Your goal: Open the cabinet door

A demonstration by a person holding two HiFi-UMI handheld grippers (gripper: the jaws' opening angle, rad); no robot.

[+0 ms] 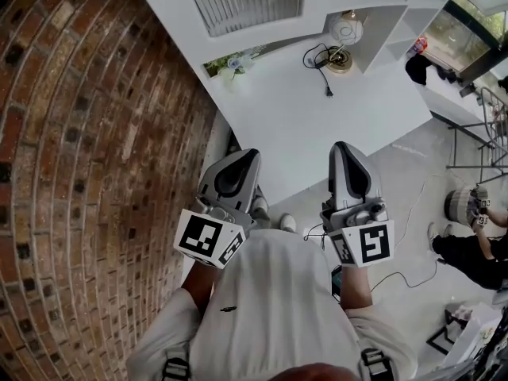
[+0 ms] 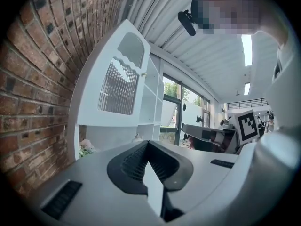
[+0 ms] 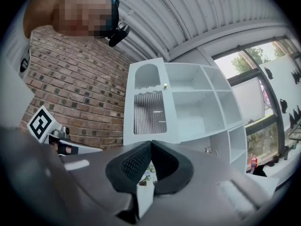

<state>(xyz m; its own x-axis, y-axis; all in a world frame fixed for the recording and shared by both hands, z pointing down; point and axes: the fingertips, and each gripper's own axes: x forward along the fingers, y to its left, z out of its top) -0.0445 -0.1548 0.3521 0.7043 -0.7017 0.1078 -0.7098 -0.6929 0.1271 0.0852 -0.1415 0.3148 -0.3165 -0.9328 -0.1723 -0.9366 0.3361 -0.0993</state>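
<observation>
We hold the left gripper (image 1: 242,161) and right gripper (image 1: 345,153) side by side, each with its fingers pressed together on nothing. Beyond them lies the white bench (image 1: 317,117), which carries a lamp (image 1: 346,38). Farther on, the cabinet door (image 3: 149,108), ribbed-paned, hangs at the shelves' (image 3: 202,102) left end, beside the brick wall (image 3: 80,93).
</observation>
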